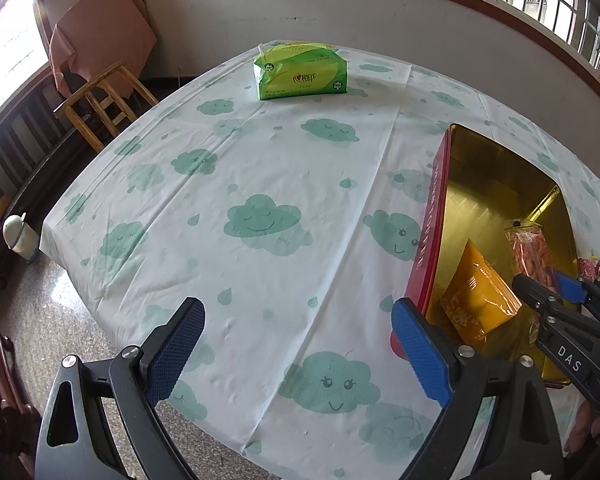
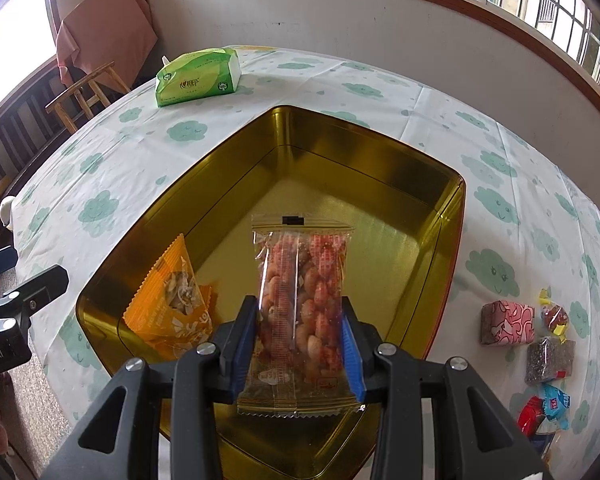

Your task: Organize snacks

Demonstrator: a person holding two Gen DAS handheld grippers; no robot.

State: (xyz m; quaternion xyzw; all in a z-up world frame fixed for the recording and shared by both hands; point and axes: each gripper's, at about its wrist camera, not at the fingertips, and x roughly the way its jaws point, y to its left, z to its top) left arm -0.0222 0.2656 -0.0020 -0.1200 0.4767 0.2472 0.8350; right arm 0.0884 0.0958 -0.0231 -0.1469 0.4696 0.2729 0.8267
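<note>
My right gripper [image 2: 300,320] is shut on a clear packet of peanuts [image 2: 300,292] and holds it above the gold-lined red tin [image 2: 440,200]. An orange snack packet [image 2: 172,312] lies in the tin's near left corner. In the left wrist view the tin [image 1: 432,216], the orange packet [image 1: 476,296], the peanut packet [image 1: 528,248] and my right gripper [image 1: 548,288] show at the right. My left gripper [image 1: 300,344] is open and empty above the tablecloth, left of the tin.
Several wrapped snacks lie right of the tin: a pink block [image 2: 508,322], a dark block [image 2: 550,360], a small candy [image 2: 554,316], red and blue packets [image 2: 544,412]. A green tissue pack [image 2: 198,76] sits at the table's far side. A wooden stool [image 2: 84,92] stands beyond the table's left edge.
</note>
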